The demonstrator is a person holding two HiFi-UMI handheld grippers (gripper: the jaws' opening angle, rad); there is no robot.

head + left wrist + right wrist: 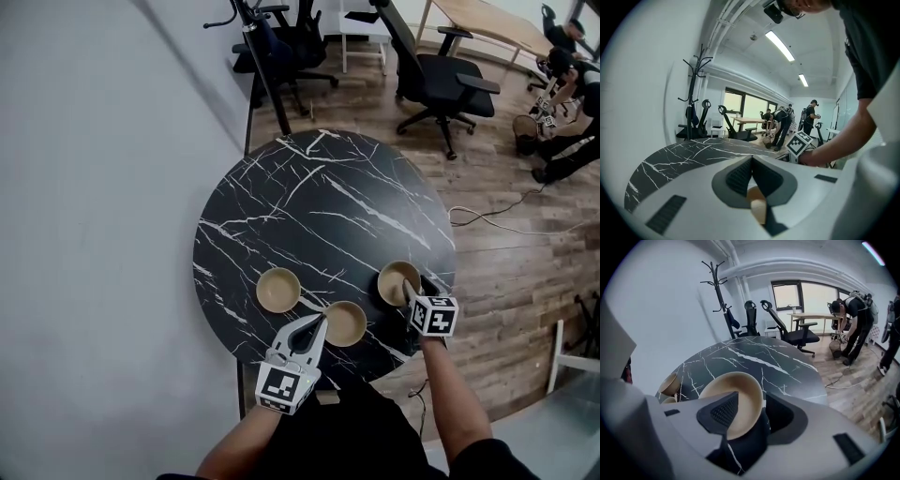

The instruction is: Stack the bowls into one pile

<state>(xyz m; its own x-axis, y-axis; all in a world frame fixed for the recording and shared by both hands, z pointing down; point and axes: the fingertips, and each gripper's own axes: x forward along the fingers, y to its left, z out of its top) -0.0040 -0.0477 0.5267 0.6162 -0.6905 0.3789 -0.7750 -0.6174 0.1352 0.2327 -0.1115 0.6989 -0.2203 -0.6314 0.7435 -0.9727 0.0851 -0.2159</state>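
Note:
Three tan bowls stand apart along the near side of a round black marble table [309, 206]: a left bowl [278, 290], a middle bowl [349, 323] and a right bowl [394, 278]. My left gripper [319, 324] is shut, its tips beside the middle bowl's left rim; whether they touch it I cannot tell. In the left gripper view a sliver of tan shows below the shut left gripper [751, 171]. My right gripper [412, 289] is open over the right bowl's near rim. The right gripper [752, 416] has one finger inside the right bowl [740, 390], the other outside, pads clear of it.
The far half of the table is bare marble. A grey wall [94, 187] runs along the left. Black office chairs [441, 80] and a coat stand [262, 66] stand beyond the table. People [567, 103] work at the back right; a cable [497, 217] lies on the wooden floor.

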